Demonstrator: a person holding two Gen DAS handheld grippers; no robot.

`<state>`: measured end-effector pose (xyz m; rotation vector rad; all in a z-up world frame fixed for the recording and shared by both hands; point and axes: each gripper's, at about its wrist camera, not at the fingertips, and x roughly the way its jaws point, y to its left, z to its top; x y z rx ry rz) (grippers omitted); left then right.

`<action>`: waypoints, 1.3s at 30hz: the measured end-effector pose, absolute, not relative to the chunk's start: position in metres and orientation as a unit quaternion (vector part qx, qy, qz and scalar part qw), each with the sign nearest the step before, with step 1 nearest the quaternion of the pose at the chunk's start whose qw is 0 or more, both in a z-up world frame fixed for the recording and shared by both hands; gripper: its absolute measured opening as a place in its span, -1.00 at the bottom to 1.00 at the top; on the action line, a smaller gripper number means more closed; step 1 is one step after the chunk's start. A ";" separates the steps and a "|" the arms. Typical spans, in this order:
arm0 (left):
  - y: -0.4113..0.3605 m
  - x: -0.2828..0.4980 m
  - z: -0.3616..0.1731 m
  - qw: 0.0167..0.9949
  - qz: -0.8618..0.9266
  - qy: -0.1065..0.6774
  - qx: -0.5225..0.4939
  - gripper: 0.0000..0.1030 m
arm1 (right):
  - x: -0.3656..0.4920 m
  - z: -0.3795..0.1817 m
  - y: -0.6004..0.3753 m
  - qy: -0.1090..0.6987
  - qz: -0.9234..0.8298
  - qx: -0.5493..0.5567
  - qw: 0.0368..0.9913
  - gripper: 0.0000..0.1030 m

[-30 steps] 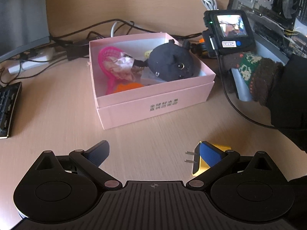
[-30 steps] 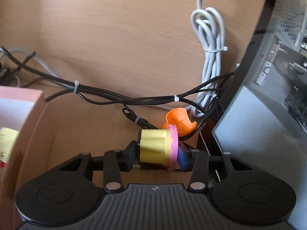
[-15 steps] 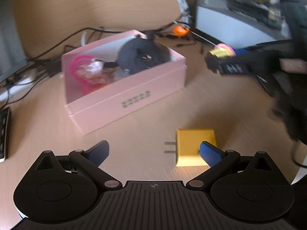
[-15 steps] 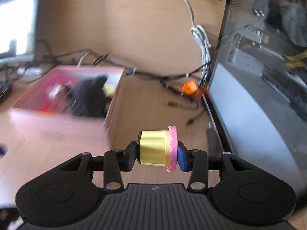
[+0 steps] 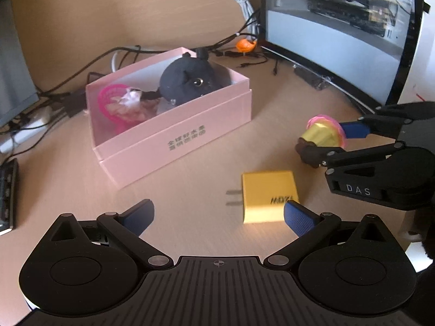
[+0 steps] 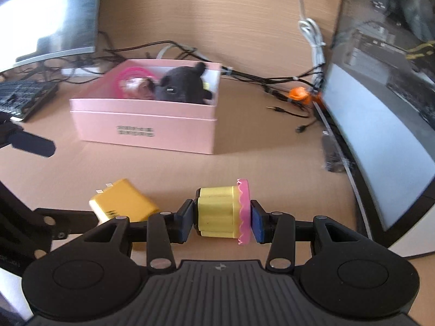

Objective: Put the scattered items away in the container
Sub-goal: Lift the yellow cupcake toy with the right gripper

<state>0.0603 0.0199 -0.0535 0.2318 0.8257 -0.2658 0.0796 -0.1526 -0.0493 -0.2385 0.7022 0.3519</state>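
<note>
The right gripper [image 6: 222, 218] is clamped on a yellow toy cupcake [image 6: 217, 212], held sideways above the desk [image 6: 258, 146], its axis running finger to finger and its pink frilled top facing right. The left gripper [image 5: 218, 214] is spread wide, empty. Just beyond it a yellow charger plug [image 5: 267, 195] lies flat, prongs pointing left. Farther back, a pink box [image 5: 174, 133] holds a dark plush toy [image 5: 187, 81] and a pink net item [image 5: 114, 103].
</note>
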 end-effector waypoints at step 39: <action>0.021 0.071 -0.072 0.899 -0.102 0.419 0.072 1.00 | 0.047 -0.061 -0.151 0.333 0.161 -0.180 0.911 0.05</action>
